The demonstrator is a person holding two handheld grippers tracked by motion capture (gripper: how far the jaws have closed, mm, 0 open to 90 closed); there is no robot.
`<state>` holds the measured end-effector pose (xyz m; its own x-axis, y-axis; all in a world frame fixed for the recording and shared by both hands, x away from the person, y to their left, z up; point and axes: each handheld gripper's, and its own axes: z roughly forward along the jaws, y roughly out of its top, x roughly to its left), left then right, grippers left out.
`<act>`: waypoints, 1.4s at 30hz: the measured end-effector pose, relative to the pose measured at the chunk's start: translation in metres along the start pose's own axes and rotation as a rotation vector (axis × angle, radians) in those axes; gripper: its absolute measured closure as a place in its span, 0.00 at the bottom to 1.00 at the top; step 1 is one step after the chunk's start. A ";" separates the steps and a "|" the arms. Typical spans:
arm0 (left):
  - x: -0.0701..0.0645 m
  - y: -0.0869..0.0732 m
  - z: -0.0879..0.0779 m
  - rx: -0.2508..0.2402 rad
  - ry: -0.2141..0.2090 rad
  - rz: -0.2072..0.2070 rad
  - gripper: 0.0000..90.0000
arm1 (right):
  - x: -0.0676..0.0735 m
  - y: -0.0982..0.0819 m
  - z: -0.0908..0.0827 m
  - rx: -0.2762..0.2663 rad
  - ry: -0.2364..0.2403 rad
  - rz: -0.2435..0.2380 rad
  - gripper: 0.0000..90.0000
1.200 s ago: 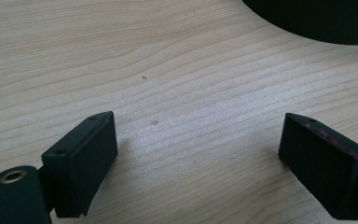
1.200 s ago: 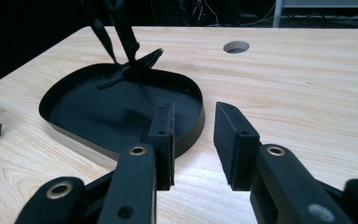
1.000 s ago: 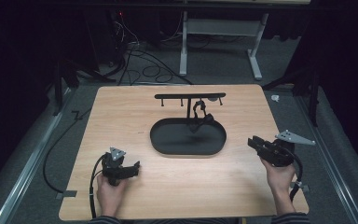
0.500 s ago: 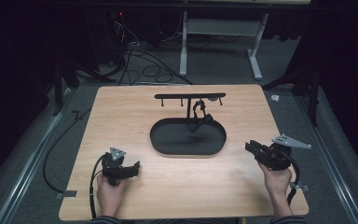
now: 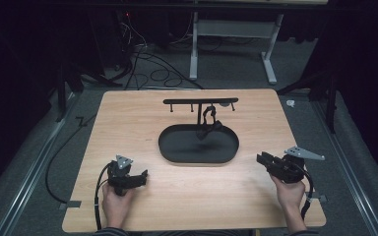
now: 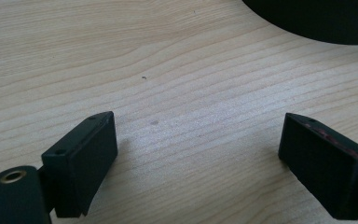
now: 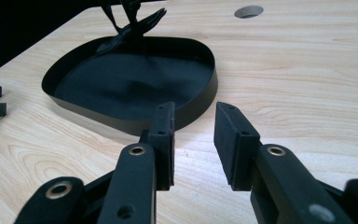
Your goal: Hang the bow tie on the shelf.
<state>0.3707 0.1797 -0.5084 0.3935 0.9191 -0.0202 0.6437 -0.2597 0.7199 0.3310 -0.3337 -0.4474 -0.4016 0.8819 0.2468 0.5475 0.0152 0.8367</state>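
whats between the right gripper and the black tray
Nothing: in the right gripper view, bare wooden table runs from the right gripper, jaws apart and empty, to the black tray. The high view agrees.

We see a black oval tray (image 5: 177, 152) ahead of our black right gripper (image 5: 262, 159), on a pale table (image 5: 128, 118) with wavy wood grain.

One tray (image 5: 177, 152), one stand (image 5: 200, 102), two grippers.
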 end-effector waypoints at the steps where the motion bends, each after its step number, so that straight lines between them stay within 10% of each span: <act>1: 0.000 0.000 0.000 0.000 0.000 0.000 0.13 | 0.000 -0.002 0.001 0.004 0.002 0.007 0.78; 42: 0.000 0.000 0.000 0.000 0.000 0.000 0.13 | 0.001 -0.034 0.032 0.119 -0.017 0.021 0.76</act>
<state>0.3707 0.1797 -0.5084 0.3934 0.9191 -0.0201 0.6438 -0.2598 0.7197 0.3350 -0.3184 -0.4915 -0.3777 0.8902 0.2545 0.6395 0.0520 0.7671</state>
